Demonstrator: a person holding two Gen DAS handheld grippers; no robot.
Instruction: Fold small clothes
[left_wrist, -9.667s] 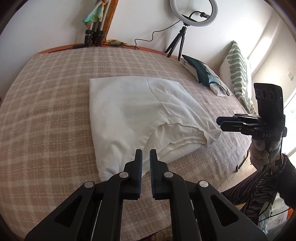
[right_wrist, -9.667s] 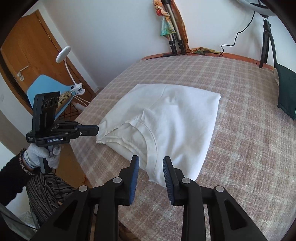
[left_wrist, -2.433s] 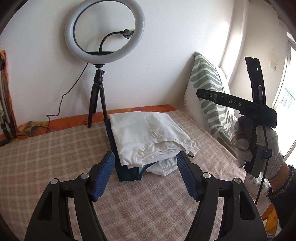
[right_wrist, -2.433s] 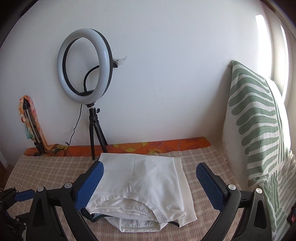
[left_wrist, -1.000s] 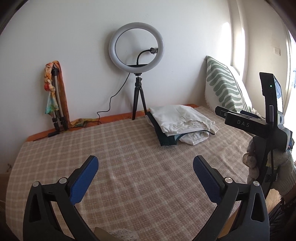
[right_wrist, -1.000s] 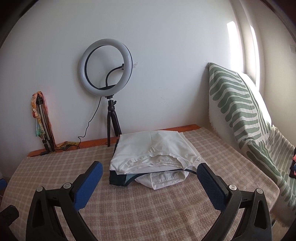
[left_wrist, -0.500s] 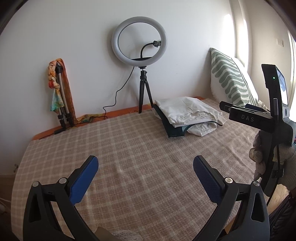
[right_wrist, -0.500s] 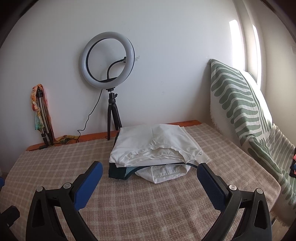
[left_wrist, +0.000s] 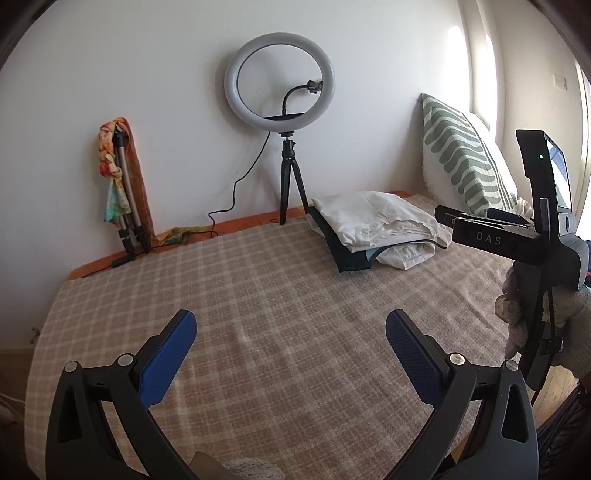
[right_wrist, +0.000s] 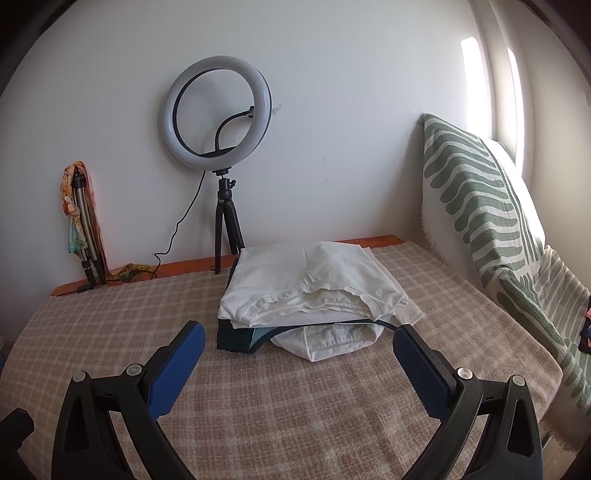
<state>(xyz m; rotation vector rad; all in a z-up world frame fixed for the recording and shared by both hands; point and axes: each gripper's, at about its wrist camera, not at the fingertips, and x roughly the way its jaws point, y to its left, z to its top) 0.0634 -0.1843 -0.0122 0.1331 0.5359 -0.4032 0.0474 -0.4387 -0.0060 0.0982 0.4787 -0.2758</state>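
Both tools empty, jaws spread wide. Left gripper (left_wrist: 290, 334) over bare checked bedspread (left_wrist: 258, 288), nothing between its blue pads (left_wrist: 168, 356). Right gripper (right_wrist: 295, 349) same state, pads flanking the near edge of the clothes pile in its own view, not touching it. In the left view the right gripper's body sits at the right edge, held by a gloved hand (left_wrist: 517, 321). Folded white shirt (right_wrist: 314, 284) on top of the pile, resting on a dark teal garment (right_wrist: 236, 338) with another white piece (right_wrist: 328, 341) sticking out underneath, toward the far right part of the bed. Striped green cushion (right_wrist: 476, 195) leaning right of the pile. Behind it, ring light on a tripod (right_wrist: 218, 110) at the wall; folded tripod with scarf (left_wrist: 120, 184) far left.
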